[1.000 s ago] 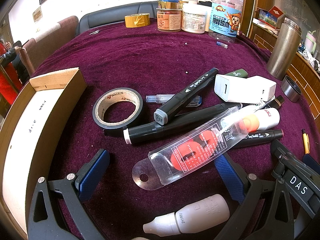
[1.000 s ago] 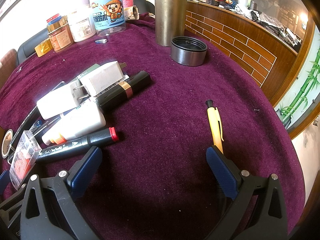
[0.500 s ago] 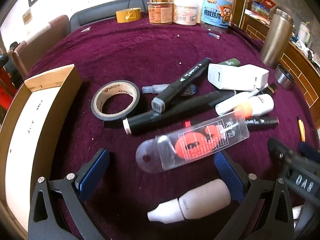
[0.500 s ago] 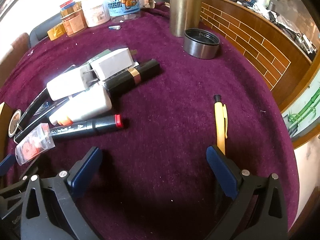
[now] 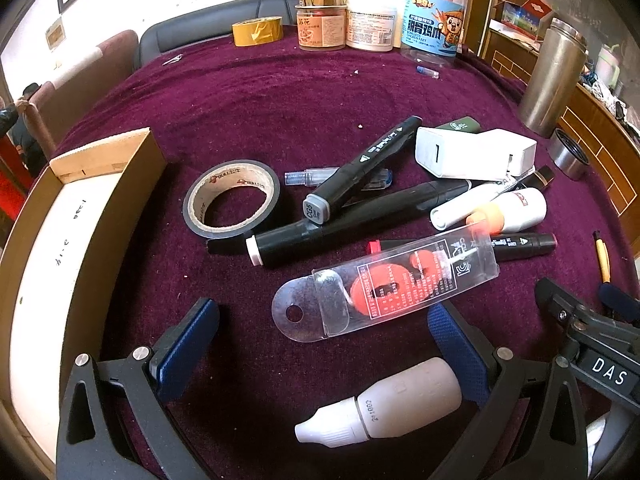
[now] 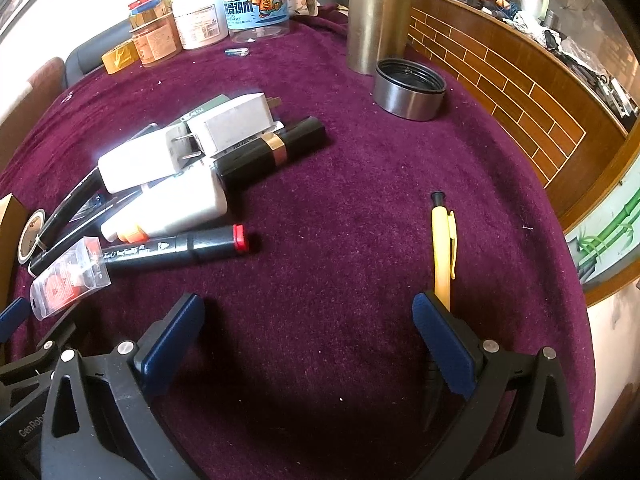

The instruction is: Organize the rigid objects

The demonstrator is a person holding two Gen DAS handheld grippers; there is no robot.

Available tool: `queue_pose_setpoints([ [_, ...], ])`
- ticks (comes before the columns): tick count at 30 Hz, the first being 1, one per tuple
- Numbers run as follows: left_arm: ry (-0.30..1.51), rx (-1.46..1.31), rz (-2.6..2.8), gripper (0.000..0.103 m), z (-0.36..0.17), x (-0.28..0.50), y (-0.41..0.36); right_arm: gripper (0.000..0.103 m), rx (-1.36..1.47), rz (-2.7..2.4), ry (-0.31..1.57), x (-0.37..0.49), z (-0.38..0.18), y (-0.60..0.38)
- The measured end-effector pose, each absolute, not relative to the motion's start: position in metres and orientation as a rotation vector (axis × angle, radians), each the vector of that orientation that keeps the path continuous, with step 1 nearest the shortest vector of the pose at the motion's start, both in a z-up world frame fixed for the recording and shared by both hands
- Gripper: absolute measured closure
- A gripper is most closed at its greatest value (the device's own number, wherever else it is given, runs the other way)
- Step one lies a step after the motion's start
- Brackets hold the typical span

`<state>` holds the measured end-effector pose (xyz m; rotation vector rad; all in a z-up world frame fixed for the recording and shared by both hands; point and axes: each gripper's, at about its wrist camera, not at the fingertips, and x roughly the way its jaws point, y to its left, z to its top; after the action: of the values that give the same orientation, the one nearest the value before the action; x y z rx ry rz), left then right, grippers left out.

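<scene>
A pile of small objects lies on the purple cloth: a clear plastic case with an orange item (image 5: 384,284), black markers (image 5: 360,176), a black tape roll (image 5: 231,199), white chargers (image 5: 474,152), a red-tipped marker (image 6: 176,250) and a white dropper bottle (image 5: 384,406). My left gripper (image 5: 320,340) is open and empty, just in front of the clear case, with the dropper bottle between its arms. My right gripper (image 6: 308,328) is open and empty over bare cloth. A yellow pen (image 6: 442,244) lies by its right finger.
An open cardboard box (image 5: 60,264) stands at the left. Jars (image 5: 372,24) and yellow tape (image 5: 258,32) stand at the far edge. A steel flask (image 6: 378,12) and its lid (image 6: 410,88) stand at the right. A wooden ledge (image 6: 520,92) borders the table.
Both grippers have drawn back and risen a little; the pile looks smaller and farther. The clear case now lies flatter on the cloth. Both grippers stay open.
</scene>
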<state>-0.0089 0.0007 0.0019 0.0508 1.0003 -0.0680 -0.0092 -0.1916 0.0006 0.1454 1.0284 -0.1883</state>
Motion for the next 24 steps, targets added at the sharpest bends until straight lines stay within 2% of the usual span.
queue_pose_setpoints([
  [24,0.994,0.041,-0.042,0.001,0.0015,-0.0061,0.0,0.0,0.147,-0.205,1.01,-0.01,0.0005,-0.1894],
])
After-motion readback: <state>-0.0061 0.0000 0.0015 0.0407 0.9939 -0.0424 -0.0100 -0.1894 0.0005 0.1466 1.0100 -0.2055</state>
